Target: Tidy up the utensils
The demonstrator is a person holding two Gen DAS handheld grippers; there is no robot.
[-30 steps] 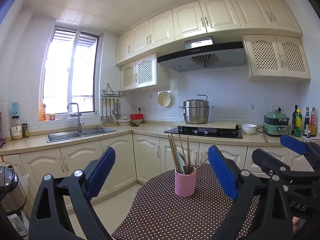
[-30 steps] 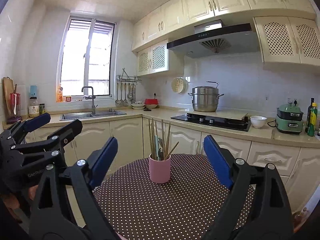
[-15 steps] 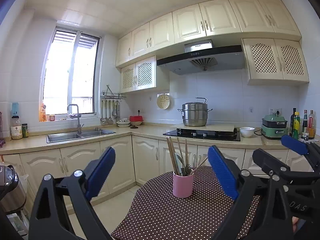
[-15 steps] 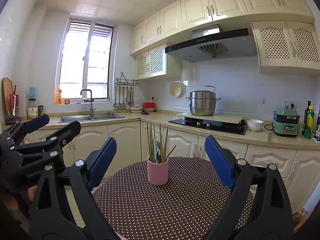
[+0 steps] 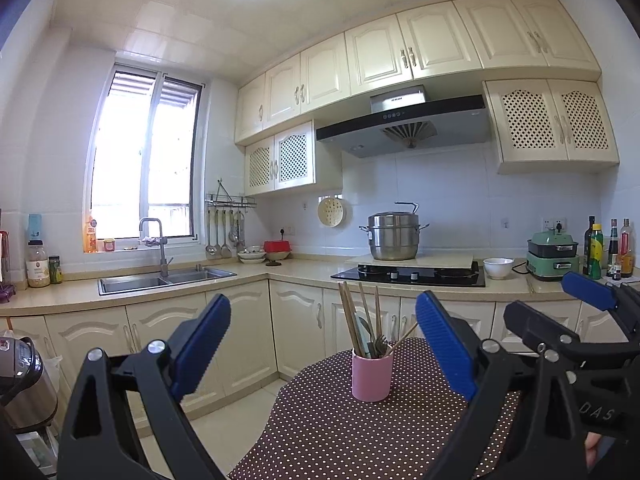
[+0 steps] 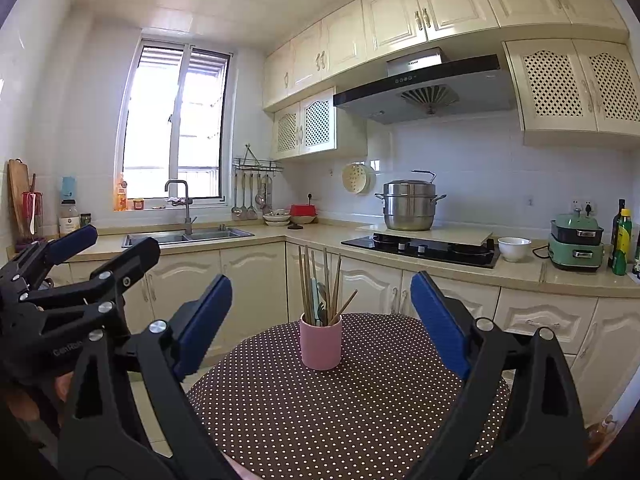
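On the polka-dot tablecloth [image 6: 340, 412] stands the pink cup [image 6: 321, 343] crammed with chopsticks [image 6: 307, 286]; left gripper [image 5: 320, 354] and right gripper [image 6: 320, 322] gape wide, empty. Best approach: pinch one stick near its top.

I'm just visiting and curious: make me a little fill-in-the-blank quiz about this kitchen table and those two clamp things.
1. The pink cylindrical cup holding wooden chopsticks stands on a round table with a brown ____-patterned cloth.
2. Both the left gripper and the right gripper have their jaws ____.
3. The steel steamer pot sits beside the black ____.
4. The small white bowl rests on the ____.

Answers: polka-dot; open; cooktop; counter
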